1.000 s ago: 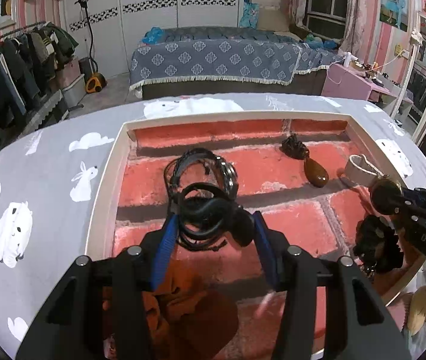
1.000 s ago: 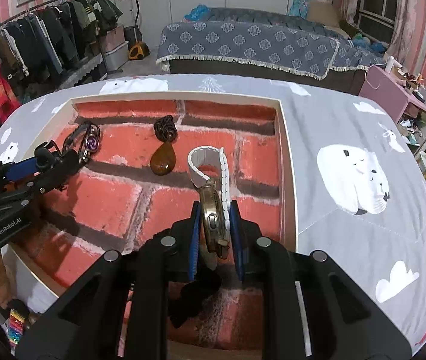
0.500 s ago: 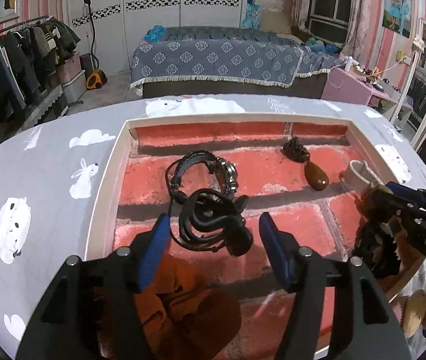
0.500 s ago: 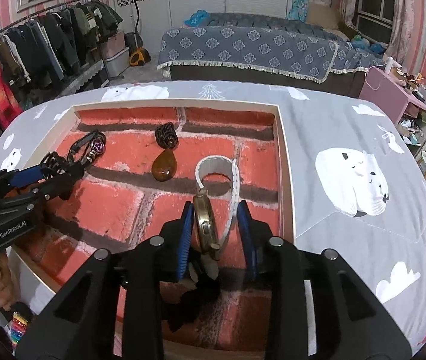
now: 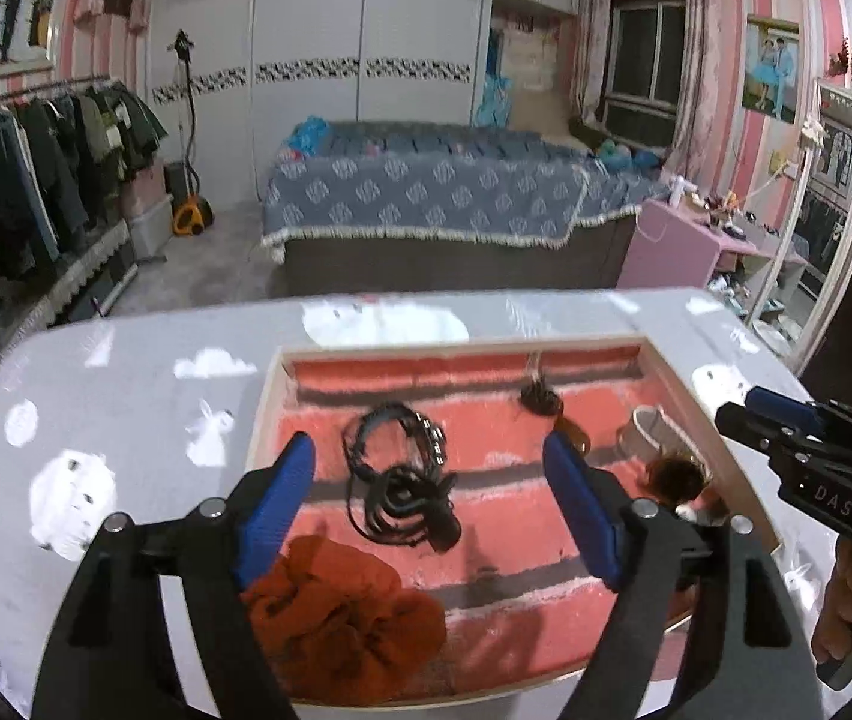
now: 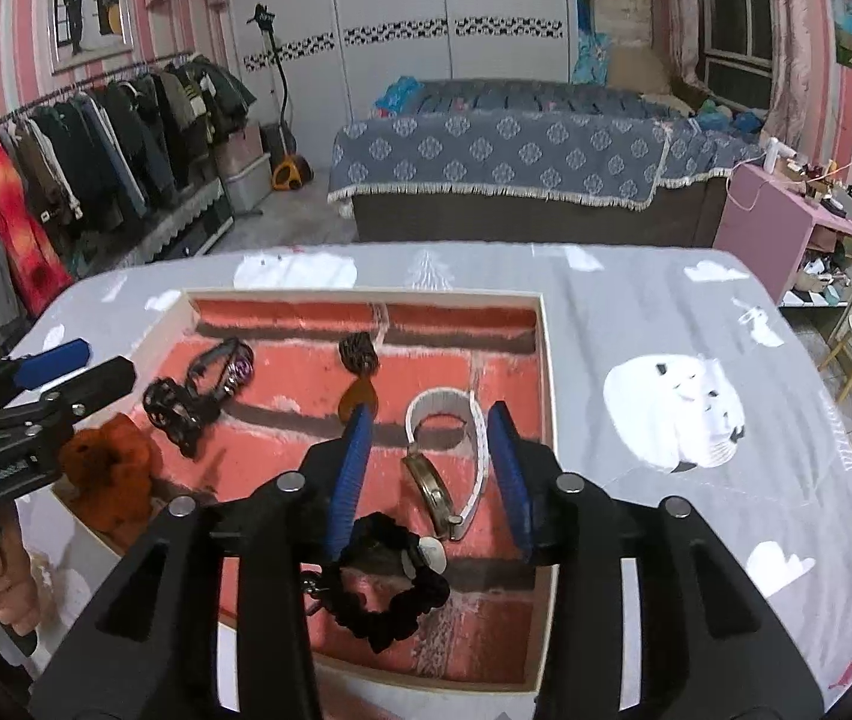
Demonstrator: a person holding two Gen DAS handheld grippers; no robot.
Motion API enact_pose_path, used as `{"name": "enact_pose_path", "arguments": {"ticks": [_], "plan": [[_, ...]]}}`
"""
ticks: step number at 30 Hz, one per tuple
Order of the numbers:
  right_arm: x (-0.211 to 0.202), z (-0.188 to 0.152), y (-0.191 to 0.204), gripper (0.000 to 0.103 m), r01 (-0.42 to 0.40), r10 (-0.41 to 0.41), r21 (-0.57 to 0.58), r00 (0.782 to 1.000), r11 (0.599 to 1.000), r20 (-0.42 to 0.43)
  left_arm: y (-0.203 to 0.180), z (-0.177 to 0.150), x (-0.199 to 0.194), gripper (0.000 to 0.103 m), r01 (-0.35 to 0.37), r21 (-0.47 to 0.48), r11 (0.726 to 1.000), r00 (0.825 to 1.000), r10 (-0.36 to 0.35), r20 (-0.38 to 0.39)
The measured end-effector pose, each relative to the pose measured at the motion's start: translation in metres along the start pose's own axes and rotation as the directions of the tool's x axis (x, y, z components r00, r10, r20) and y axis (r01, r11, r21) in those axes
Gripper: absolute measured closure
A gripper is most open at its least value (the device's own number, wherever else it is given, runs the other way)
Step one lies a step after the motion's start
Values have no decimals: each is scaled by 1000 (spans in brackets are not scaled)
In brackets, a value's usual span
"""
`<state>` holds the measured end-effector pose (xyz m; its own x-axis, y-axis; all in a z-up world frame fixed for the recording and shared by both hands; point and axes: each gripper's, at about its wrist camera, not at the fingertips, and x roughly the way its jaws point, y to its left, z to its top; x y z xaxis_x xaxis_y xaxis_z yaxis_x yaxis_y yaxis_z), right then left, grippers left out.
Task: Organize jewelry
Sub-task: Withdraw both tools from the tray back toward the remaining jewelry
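Observation:
A brick-patterned tray (image 5: 264,408) (image 6: 548,372) on the grey table holds the jewelry. My left gripper (image 5: 429,477) is open above a black cord bundle (image 5: 408,507) and a black beaded bracelet (image 5: 402,432), with an orange scrunchie (image 5: 342,618) below. My right gripper (image 6: 429,462) is open above a white-strapped watch (image 6: 444,474) lying in the tray. A black scrunchie (image 6: 387,588) lies near it. A brown teardrop pendant (image 6: 359,396) with a dark knot lies in the tray's middle.
The grey cloth with white animal prints (image 6: 672,408) covers the table around the tray. A bed (image 5: 444,198) and a clothes rack (image 5: 18,180) stand beyond the table's far edge.
Both grippers opened and pulled back and up. The left one let go of the black cord bundle, the right one let go of the watch; both items now lie in the tray.

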<state>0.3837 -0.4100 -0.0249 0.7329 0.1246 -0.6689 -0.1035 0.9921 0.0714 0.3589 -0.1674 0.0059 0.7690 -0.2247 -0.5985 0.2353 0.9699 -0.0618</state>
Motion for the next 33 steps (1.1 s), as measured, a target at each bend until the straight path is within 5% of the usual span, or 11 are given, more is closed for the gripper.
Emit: {"name": "enact_pose_path", "arguments": {"ticks": [9,14,18,24,33], "plan": [[-72,-10,-15,43,-26,13,100,991,995,131,12,-4,-62,25,-33,0,999,997,33,72],[-116,-35,-9,35,-31,9,111,981,993,196,41,-39,-116,24,-95,-23,995,989,97,109],[-157,-90,-2,28,-24,-2,100,968,995,251,62,-79,-151,24,-136,-36,990,982,139,128],[-167,-169,-11,26,2,-34,160,981,987,193,71,-146,-180,15,-133,-67,989,981,141,134],[-170,-178,6,20,38,-58,106,980,994,193,21,-185,-171,15,-43,7,999,997,43,64]]}}
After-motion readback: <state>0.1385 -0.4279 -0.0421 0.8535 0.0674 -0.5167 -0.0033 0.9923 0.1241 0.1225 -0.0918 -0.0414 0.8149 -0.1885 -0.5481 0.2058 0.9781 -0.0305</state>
